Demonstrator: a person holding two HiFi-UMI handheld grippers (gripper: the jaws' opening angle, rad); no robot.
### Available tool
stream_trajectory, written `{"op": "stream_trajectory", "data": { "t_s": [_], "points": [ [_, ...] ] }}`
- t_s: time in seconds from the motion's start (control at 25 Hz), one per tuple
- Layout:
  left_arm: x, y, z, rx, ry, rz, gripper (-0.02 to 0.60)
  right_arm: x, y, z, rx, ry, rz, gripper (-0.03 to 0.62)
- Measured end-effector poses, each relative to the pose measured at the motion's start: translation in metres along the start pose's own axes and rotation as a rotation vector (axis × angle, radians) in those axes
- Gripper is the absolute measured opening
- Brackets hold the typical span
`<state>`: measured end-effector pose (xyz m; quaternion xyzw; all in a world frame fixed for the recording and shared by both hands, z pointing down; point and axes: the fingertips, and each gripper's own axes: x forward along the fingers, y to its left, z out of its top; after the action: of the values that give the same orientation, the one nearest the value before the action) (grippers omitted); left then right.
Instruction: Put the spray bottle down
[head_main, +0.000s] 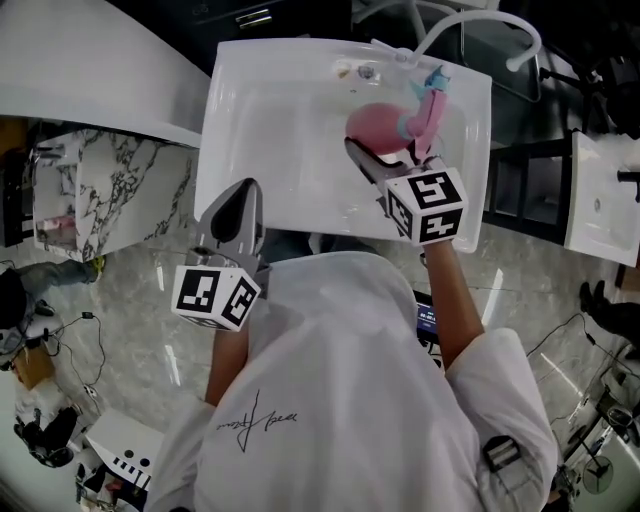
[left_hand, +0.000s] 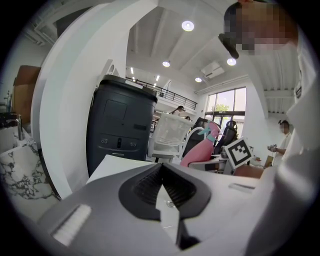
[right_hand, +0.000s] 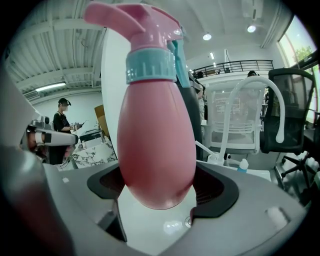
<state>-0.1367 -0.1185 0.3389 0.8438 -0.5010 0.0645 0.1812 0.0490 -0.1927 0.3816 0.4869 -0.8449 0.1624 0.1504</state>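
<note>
My right gripper (head_main: 378, 152) sits in the upper right of the head view, over the white basin (head_main: 270, 120), and its fingers (right_hand: 220, 189) are clenched on the pink spray bottle (head_main: 385, 125). In the right gripper view the spray bottle (right_hand: 157, 135) fills the middle of the frame. It stands upright with its trigger head at the top, and the dark pads press its round belly from both sides just above its base. Below the base I see bright basin floor, but I cannot tell whether the base is touching it or hanging just above. My left gripper (head_main: 238, 205) hangs at the lower left edge of the basin, well apart from the bottle. In the left gripper view its fingers (left_hand: 140, 187) meet at the tips with nothing between them, so that hand has no part in this step. I judge the job to be lowering and letting go. I should bring the bottle straight down and keep it upright, because the base looks narrow and rounded and the basin floor probably slopes, so it may tip or slide. I want to feel it rest before I ease the fingers apart slowly and evenly, then draw back low and level toward the lower edge of the frame, clear of the trigger head and the faucet (head_main: 480, 25) arching above.
</note>
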Motion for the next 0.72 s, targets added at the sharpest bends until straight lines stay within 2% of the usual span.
{"op": "stream_trajectory", "data": {
  "t_s": [0.2, 0.72],
  "points": [
    [0.005, 0.004, -0.003, 0.001, 0.015, -0.013, 0.028, 0.013, 0.003, 0.002, -0.003, 0.004, 0.004, 0.399],
    [0.01, 0.024, 0.002, -0.002, 0.022, 0.015, 0.028, 0.043, 0.0, 0.007, -0.003, 0.033, 0.012, 0.399]
  ]
}}
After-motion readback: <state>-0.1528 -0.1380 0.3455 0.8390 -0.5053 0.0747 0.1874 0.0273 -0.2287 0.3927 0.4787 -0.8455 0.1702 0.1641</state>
